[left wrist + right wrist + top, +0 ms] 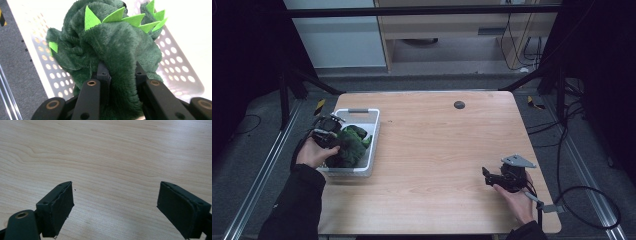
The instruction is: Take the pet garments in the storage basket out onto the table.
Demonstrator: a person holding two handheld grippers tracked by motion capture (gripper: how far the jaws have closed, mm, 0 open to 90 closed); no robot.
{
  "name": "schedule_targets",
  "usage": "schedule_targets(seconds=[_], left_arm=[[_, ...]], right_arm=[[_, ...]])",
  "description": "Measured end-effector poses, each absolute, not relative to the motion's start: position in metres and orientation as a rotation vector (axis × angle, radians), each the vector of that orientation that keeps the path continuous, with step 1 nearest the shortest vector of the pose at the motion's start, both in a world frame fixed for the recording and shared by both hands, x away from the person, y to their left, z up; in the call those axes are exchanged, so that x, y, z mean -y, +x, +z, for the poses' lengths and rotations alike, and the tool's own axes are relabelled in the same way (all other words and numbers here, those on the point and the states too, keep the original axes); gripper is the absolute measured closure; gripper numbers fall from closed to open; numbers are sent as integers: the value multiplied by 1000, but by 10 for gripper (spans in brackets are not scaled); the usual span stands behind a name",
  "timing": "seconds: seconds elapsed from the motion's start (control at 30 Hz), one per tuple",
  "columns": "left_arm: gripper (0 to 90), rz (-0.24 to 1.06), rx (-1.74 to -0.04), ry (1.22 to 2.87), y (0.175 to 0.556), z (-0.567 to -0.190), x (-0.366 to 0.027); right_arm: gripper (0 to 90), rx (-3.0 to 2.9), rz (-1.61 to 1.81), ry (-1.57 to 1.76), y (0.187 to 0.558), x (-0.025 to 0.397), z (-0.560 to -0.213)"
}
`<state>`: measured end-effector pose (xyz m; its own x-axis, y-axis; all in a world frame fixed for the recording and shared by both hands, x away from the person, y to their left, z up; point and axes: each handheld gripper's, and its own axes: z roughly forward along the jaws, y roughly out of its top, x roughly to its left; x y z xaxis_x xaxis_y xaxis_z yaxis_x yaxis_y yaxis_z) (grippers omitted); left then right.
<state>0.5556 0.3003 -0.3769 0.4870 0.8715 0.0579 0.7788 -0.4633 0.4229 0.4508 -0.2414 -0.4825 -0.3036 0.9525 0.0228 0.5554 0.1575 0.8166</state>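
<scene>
Your right gripper (490,176) rests low on the wood-grain counter (437,150), flat black pads spread wide, nothing between them. Your left gripper (120,75) pinches a fold of the dark green plush dinosaur (112,42), felt spikes lime green, inside the perforated white plastic basket (371,132).

- I see a wooden table (432,150), light brown with wavy lines in the wood.
- A white basket (373,131) with little round holes sits on the table near its left edge.
- A small dark round spot (459,104) is on the table top near the far edge.
- The table stands on a grey floor (257,145).
</scene>
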Motion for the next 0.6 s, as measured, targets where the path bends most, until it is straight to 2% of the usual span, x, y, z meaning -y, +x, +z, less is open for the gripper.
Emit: schedule_targets(seconds=[0.6], left_arm=[[748, 459, -1338, 2348, 541, -333, -309]], right_arm=[[133, -1926, 1014, 1421, 451, 241, -483]])
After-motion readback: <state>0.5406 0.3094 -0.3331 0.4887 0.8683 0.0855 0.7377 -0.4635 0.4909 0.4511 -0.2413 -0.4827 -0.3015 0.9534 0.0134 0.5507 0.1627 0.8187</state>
